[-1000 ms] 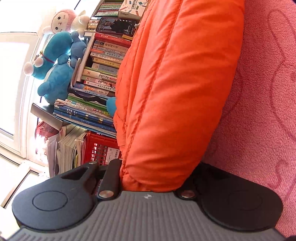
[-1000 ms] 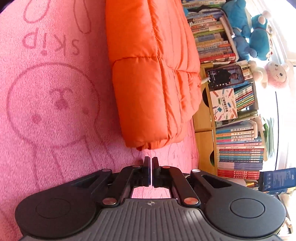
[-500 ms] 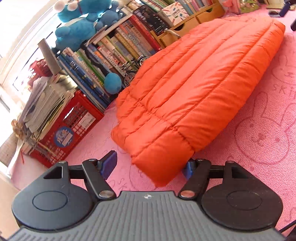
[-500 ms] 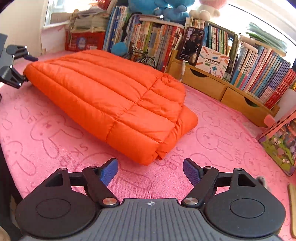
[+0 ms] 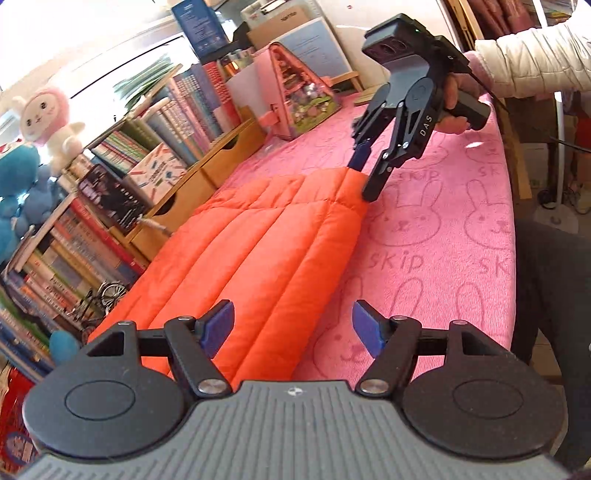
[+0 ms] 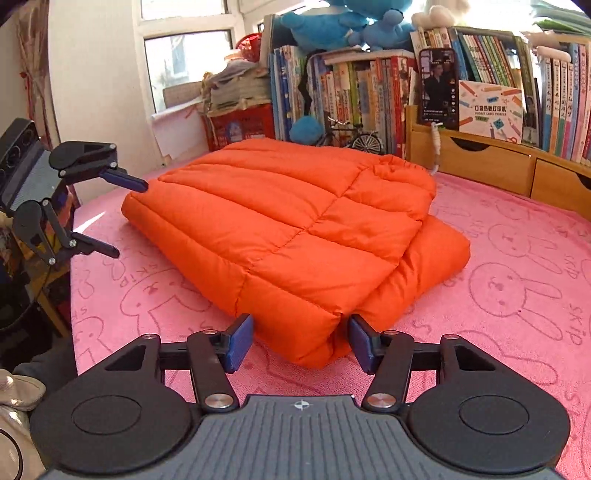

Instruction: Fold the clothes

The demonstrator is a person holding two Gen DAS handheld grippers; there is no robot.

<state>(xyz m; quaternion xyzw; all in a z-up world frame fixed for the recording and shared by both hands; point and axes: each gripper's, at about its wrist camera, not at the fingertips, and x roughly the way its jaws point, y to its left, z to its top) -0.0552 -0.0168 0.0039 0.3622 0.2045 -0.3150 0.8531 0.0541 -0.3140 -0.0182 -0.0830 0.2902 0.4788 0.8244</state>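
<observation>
A folded orange puffer jacket (image 6: pixel 295 225) lies on the pink rabbit-print cloth (image 6: pixel 517 295). My right gripper (image 6: pixel 300 343) has the jacket's near corner between its blue pads; its jaws are closing, and the pads flank the corner without squeezing it. In the left wrist view that right gripper (image 5: pixel 365 177) straddles the far corner of the jacket (image 5: pixel 258 251), held by a hand in a white sleeve (image 5: pixel 535 62). My left gripper (image 5: pixel 293 326) stands open just over the jacket's other end. From the right wrist view the left gripper (image 6: pixel 122 218) is open beside the jacket's left edge.
Rows of books (image 6: pixel 369 85), wooden drawers (image 6: pixel 480 166), blue plush toys (image 6: pixel 332 22) and a red crate (image 6: pixel 240 125) line the far side. A pink house-shaped box (image 5: pixel 299 92) stands at the cloth's end. A person's dark trouser leg (image 5: pixel 554 295) is at the cloth's edge.
The left gripper let go of the jacket's edge and opened; the right opened from shut. Both rose, rolled level and backed off. The right jaws now narrow around the corner.
</observation>
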